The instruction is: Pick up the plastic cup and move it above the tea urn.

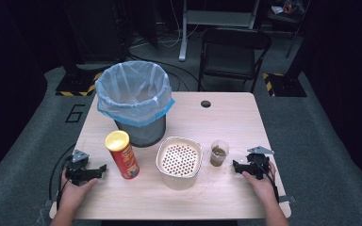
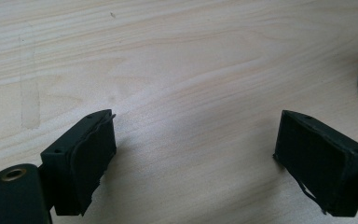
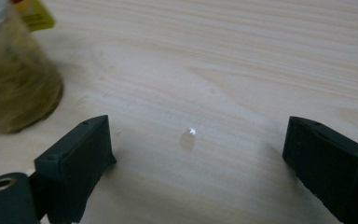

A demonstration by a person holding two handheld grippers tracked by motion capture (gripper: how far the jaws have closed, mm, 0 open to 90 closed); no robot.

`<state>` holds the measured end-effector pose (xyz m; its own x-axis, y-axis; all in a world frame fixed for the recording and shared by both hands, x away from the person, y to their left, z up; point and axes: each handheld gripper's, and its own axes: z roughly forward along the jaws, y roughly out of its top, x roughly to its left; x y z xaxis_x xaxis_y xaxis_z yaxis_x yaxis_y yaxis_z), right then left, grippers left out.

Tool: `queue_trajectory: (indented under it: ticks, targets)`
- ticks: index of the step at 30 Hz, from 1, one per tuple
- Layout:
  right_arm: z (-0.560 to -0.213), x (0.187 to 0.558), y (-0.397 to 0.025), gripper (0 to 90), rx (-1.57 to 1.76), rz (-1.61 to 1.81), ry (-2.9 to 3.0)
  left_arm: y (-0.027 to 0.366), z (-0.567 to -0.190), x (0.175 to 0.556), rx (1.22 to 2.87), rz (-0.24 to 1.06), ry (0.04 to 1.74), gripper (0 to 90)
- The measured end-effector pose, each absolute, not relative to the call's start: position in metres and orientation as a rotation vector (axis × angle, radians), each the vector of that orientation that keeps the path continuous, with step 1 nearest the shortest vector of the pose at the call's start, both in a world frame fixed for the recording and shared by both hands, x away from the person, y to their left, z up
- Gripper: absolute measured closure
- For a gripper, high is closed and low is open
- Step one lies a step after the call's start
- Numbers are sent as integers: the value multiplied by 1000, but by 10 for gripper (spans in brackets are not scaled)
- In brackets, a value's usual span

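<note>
On the table: one chip can, one perforated container, one cup, one lined bin. My left gripper rests just left of the can, jaws spread, empty. My right gripper sits beside the cup — also agape, nothing between.

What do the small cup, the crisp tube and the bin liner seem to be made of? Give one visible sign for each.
Small cup: likely clear plastic, since its brownish contents show through the wall.
Crisp tube: probably printed cardboard with a glossy red wrap and a yellow plastic-looking lid.
Bin liner: thin translucent plastic film, pale blue, crinkled and folded over the rim.
</note>
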<state>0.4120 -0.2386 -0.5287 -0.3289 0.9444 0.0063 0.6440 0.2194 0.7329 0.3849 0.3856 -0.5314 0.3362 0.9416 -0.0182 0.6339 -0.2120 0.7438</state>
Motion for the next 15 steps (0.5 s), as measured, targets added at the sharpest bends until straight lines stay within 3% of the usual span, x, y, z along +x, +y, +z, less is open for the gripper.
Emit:
queue_trajectory:
  ticks: [15]
  targets:
    - [-528,401,-241,110,1405,929,2110,383,-531,385,1939,593,1390,125]
